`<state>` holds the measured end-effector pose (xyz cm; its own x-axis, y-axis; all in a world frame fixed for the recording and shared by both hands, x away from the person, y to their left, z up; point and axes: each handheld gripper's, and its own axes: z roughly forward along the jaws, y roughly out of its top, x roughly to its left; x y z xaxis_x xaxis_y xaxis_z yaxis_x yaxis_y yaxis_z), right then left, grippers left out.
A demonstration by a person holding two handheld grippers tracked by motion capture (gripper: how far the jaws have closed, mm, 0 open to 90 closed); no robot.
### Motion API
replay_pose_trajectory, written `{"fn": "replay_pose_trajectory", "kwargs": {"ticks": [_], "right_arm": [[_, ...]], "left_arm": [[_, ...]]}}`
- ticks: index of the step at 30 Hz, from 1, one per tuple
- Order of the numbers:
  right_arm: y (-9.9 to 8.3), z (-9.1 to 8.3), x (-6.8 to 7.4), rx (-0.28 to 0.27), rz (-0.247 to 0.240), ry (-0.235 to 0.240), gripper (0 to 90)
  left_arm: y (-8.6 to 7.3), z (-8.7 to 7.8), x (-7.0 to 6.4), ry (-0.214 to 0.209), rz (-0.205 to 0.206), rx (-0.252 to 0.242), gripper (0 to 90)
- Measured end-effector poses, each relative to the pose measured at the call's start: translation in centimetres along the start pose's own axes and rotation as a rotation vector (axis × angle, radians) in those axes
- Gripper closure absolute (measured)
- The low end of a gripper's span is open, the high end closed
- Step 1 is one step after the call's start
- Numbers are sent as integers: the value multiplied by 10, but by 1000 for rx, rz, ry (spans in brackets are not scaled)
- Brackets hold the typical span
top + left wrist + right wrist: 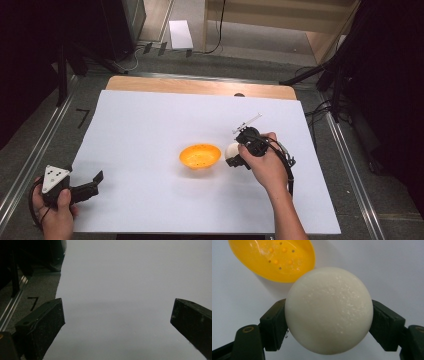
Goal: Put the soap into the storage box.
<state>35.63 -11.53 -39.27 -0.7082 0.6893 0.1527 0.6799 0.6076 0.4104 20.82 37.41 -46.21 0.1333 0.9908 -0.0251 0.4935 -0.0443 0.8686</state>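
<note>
A white ball sits clamped between the two black jaws of my right gripper, just right of an orange bowl with small holes in its bottom. In the right gripper view the bowl lies close behind the ball. The ball shows in the high view beside the bowl's right rim. My left gripper rests low at the sheet's near left corner, jaws wide apart with nothing between them. The left gripper view looks along those jaws over bare white sheet.
A white sheet covers most of the wooden table. Metal rails run along both sides. A black tape mark lies on the grey floor left of the sheet. Dark stands and cables stand at the far right.
</note>
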Motion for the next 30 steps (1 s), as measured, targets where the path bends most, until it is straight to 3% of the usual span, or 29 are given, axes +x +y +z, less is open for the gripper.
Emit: {"fn": "replay_pose_trajectory", "kwargs": {"ticks": [30], "right_arm": [[43, 20, 35, 1, -67, 38, 248]], "left_arm": [[0, -1, 0, 1, 1, -6, 0]]}}
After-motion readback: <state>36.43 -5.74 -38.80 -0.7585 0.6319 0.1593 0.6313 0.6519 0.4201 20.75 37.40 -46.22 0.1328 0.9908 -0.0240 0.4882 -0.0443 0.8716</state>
